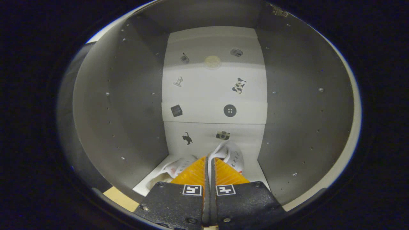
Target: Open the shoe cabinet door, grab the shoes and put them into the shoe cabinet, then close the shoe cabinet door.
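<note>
Tongs (210,159) reach into the open shoe cabinet (297,105), their two fingers drawn nearly together with only a thin gap between them, and a thin white edge of a shoe runs up that gap, so they appear clamped on the shoe's rim. Two white shoes sit on the cabinet floor (260,175): one shoe (235,155) rises just ahead of the fingertips and a little to their right, showing a row of lace holes, and the other shoe (174,169) lies beside it on the left, partly hidden behind the left finger. Grey side walls stand on either side, dotted with small shelf-pin holes. Beyond the shoes, the white back panel (211,92) carries small stickers, among them a cat (187,138), a camera (222,135), a round button (229,110), a dark square (176,110) and a black-and-white patch (239,85). A hinge (279,12) shows at the upper right corner of the cabinet.
</note>
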### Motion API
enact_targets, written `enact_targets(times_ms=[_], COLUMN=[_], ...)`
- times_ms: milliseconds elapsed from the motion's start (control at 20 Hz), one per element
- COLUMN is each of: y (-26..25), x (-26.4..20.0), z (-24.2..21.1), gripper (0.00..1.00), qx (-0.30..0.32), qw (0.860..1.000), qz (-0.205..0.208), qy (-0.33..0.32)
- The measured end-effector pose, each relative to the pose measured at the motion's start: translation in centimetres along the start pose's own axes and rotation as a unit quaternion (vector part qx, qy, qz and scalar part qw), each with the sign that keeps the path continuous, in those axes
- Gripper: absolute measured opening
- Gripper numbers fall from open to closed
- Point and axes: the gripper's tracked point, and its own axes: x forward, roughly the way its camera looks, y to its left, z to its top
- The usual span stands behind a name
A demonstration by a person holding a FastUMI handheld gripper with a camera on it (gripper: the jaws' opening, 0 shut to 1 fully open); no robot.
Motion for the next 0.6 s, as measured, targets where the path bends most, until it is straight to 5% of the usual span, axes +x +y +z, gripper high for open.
enact_targets(times_ms=[600], y=[1.0], x=[3.3], z=[-7.1], gripper=[0.06], qx=[-0.005], qw=[0.998], qz=[-0.013], qy=[0.06])
